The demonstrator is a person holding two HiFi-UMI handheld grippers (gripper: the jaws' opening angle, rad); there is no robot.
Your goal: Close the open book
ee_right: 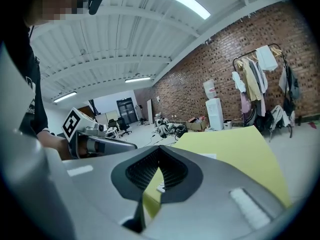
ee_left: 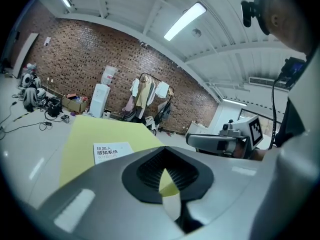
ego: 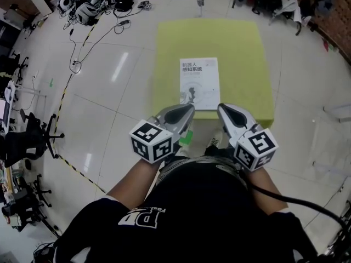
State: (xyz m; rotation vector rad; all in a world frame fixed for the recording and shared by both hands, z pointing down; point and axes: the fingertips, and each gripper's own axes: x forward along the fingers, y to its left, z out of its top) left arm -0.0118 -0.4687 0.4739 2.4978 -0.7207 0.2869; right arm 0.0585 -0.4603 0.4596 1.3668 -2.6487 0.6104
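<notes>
The yellow table (ego: 241,43) fills the head view's twelve o'clock. The book (ego: 199,83) lies flat near the table's six o'clock edge, cover up, and looks already shut. The left gripper (ego: 187,109) at the book's seven o'clock and the right gripper (ego: 222,109) at five have their jaws together and hold nothing. It seems best to keep both clear of the cover.

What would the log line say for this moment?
book: closed, flat on yellow table | left tool: shut, empty | right tool: shut, empty
</notes>
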